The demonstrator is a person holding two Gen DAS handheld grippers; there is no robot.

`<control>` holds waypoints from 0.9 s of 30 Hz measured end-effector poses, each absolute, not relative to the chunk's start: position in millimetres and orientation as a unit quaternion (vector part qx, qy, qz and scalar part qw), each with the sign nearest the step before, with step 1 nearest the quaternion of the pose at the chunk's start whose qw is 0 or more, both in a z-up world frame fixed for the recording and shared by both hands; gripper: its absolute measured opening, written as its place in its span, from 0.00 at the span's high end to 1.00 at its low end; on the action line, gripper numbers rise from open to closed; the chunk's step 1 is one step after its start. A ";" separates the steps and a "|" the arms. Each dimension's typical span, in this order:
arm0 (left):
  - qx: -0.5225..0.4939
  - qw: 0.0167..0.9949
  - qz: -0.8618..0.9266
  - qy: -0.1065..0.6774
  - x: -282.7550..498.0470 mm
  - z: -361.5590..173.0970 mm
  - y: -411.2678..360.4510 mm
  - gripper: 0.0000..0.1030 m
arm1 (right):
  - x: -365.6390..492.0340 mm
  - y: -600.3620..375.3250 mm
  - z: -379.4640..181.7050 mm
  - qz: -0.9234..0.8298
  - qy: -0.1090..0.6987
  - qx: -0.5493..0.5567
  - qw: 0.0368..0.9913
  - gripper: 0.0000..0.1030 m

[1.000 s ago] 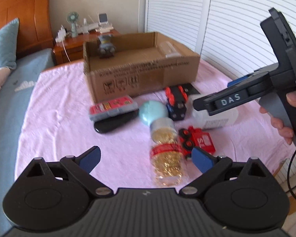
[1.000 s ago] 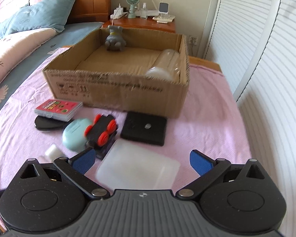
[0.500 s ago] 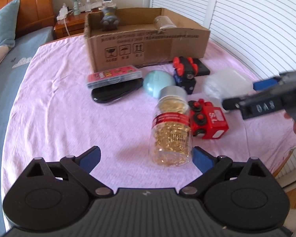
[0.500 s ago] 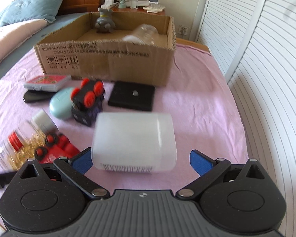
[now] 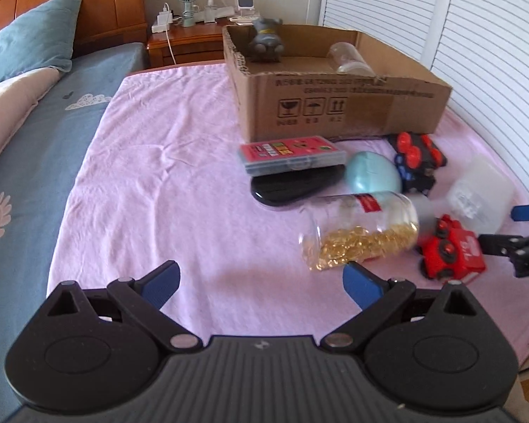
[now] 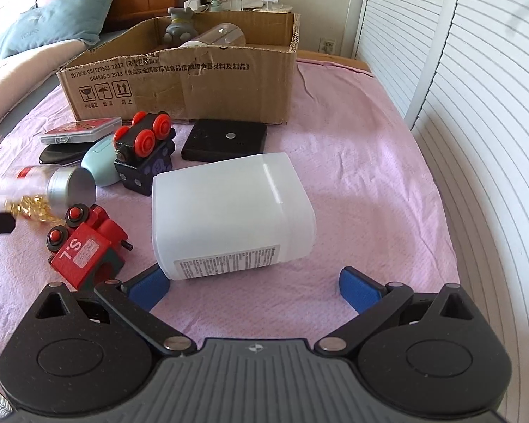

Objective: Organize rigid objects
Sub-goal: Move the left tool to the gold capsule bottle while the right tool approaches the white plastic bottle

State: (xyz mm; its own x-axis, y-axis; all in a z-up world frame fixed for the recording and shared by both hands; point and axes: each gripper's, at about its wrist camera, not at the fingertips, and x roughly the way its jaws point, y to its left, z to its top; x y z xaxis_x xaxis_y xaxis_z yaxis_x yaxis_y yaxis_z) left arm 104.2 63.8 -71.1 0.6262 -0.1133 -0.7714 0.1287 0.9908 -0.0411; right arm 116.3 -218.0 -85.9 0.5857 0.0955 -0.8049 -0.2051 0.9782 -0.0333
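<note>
Left claw point(image 5: 261, 282): jaws spread wide, nothing held, above bare pink cloth point(image 5: 180, 190). Its right blue pad sits just near of the capsule jar point(image 5: 359, 232); contact cannot be confirmed.

Right claw point(image 6: 252, 283): jaws spread wide, nothing held. The white plastic container point(image 6: 229, 211) lies on its side directly ahead, its labelled near end between the two blue pads. The left pad is just beside its near-left corner; the right pad stands apart.

Capsule jar: clear, on its side, part filled with gold capsules, silver cap pointing right. It lies near-left of the container and is blurred in both views.

Red toy engine point(image 6: 84, 246): tipped over, just left of the container and right of the jar cap.

Black toy car with red wheels point(image 6: 144, 155): overturned, wheels up, touching the container's far-left corner as far as can be seen.

Pale blue oval case point(image 5: 372, 176): between the car and a red-topped flat case point(image 5: 292, 153), which rests on a black oval object point(image 5: 292, 185).

Black square block point(image 6: 225, 139): flat on the cloth, between the container and the cardboard box point(image 6: 194, 88).

Cardboard box: open-topped, at the far end of the cloth. It holds a grey figurine point(image 5: 266, 40) at far left and a clear jar point(image 5: 347, 58) on its side to the right.
</note>
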 end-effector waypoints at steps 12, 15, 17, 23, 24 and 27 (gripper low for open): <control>0.048 0.890 -0.109 0.441 90.6 -76.8 60.5 0.04 | 113.9 -218.8 -86.9 0.090 0.441 -0.063 0.891 0.00; 0.052 0.883 -0.142 0.445 79.7 -77.4 59.1 0.04 | 113.8 -219.0 -86.9 0.090 0.440 -0.063 0.891 0.00; 0.063 0.881 -0.162 0.440 75.9 -77.5 54.9 0.04 | 113.6 -218.7 -86.8 0.091 0.440 -0.063 0.891 0.00; 0.085 0.884 -0.184 0.421 88.0 -79.6 41.0 0.04 | 112.8 -219.0 -86.7 0.092 0.436 -0.064 0.893 0.00; 0.085 0.884 -0.186 0.420 92.5 -79.9 39.6 0.04 | 112.6 -219.0 -86.8 0.092 0.435 -0.064 0.893 0.00; 0.090 0.882 -0.197 0.418 102.2 -80.4 35.6 0.04 | 111.9 -219.5 -86.8 0.095 0.434 -0.065 0.893 0.00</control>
State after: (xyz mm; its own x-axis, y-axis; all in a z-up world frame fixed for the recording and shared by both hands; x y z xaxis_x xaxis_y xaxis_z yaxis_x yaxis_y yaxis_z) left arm 102.2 35.6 -80.4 0.5725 -0.2722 -0.7734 0.4231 0.9061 -0.0056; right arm 111.9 -219.5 -86.8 0.6048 0.1139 -0.7882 -0.2270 0.9733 -0.0335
